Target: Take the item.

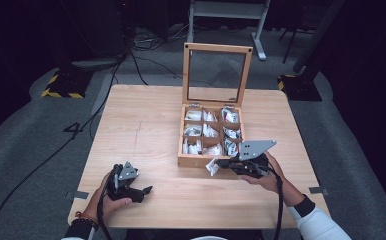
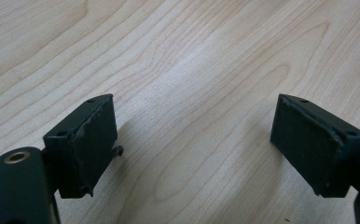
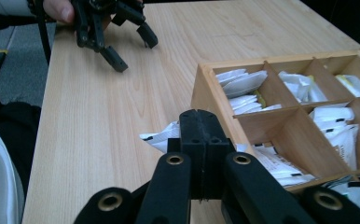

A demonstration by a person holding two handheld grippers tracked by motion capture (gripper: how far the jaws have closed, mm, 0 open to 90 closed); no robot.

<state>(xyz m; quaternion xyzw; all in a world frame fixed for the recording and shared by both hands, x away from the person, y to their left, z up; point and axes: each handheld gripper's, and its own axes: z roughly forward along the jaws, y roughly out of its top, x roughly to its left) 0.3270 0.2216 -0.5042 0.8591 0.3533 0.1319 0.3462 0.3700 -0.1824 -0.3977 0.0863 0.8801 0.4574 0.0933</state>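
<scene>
**Carrying a white sachet beside the compartment box**

Holding a white sachet (image 1: 212, 166) in my right gripper (image 1: 220, 164), I have the jaws clenched flat together on its near edge; the sachet itself hangs just outside the front wall of the wooden box (image 1: 196, 161), above the table (image 1: 146, 130) and not over any compartment; in the right gripper view the sachet (image 3: 162, 136) projects to the left of the closed jaws, close to the box's near corner (image 3: 201, 88).

Inside the box, nine compartments hold further white sachets (image 1: 208, 131); the glazed lid (image 1: 216, 75) stands upright at the back.

My left gripper (image 1: 143, 191) rests on the table well apart from the box, its jaws released and nothing between them; bare wood lies between the pads (image 2: 94, 140).

Risks, as I judge them: the grip takes only an edge of thin packet, so a quick swing could let it slip out; the loose end could snag the front wall if carried in too low; a release here would leave it on the table.
</scene>
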